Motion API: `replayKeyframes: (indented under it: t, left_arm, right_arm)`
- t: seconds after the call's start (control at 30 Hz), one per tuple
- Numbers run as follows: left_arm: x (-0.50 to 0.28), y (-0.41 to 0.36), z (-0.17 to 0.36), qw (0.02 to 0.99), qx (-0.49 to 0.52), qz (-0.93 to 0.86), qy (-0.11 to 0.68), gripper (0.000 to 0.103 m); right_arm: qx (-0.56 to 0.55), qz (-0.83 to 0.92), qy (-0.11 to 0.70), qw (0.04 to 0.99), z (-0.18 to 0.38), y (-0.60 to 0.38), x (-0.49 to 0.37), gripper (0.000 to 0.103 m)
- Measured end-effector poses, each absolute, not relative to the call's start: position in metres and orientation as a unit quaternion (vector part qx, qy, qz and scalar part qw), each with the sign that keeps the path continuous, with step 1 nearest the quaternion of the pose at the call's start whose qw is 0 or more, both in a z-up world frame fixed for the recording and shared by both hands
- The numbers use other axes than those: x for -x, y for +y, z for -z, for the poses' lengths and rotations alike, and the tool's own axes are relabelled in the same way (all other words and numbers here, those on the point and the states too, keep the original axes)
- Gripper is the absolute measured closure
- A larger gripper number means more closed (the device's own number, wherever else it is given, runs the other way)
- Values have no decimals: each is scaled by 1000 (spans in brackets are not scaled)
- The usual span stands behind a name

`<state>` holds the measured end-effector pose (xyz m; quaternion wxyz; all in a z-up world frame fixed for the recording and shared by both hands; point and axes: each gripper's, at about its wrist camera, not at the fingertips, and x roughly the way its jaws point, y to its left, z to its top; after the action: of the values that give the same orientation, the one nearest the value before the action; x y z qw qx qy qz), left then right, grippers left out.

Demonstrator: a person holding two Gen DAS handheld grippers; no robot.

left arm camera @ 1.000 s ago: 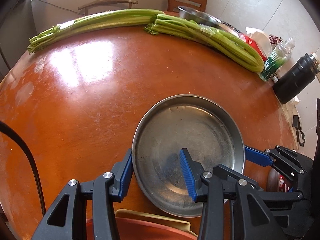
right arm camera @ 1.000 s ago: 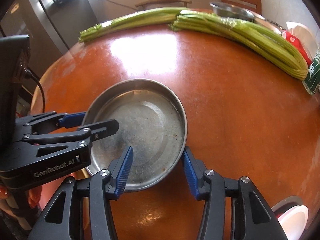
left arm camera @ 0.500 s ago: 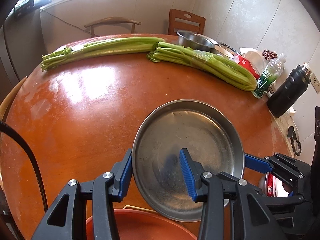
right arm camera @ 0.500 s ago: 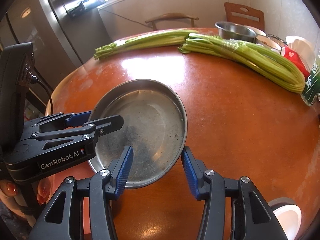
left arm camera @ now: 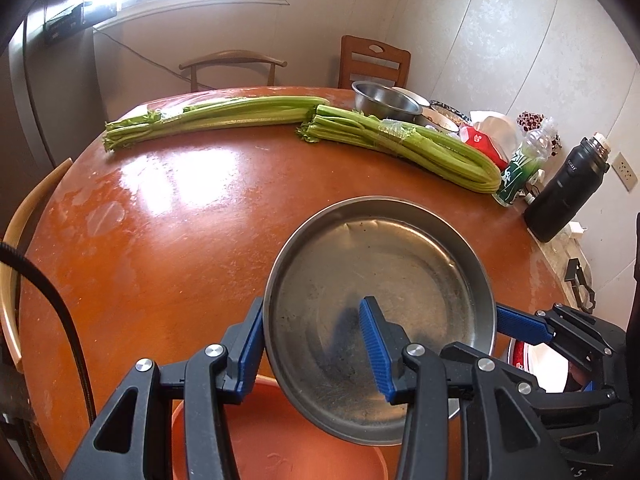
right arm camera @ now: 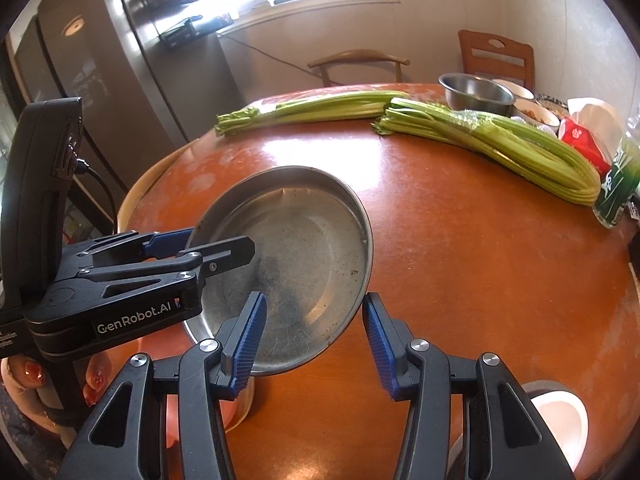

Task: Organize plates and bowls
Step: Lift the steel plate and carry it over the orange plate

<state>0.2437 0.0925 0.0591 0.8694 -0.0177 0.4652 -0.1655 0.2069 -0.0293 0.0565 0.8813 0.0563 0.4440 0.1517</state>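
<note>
Currently we hold the steel plate (left arm camera: 380, 280) clear of the round orange table (left arm camera: 160, 240), gripped from two sides. Our left gripper (left arm camera: 316, 344) is clamped on the plate's left rim: one blue pad sits outside the wall and the other presses on the inner floor. Our right gripper (right arm camera: 314, 332) is clamped on the opposite rim in the same way, one pad (right arm camera: 248, 332) inside the plate and one outside. The plate tilts slightly and hangs above an orange basin (left arm camera: 280, 440) at the near table edge. A white bowl (right arm camera: 560, 416) sits near the edge on the right. Across the table lie two celery bundles (left arm camera: 400, 144), end to end. Behind them stands a steel bowl (left arm camera: 384, 100), and to the right a green-labelled bottle (left arm camera: 520, 168) and a black flask (left arm camera: 568, 196).
</note>
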Motion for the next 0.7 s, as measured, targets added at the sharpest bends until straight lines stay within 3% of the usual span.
replayKeyframes:
  t: [0.7]
  left_arm:
    - [-168,166,-62,881,54,97,460,57]
  right_arm:
    - [-10,-240,448,861,-59,37,-170,51]
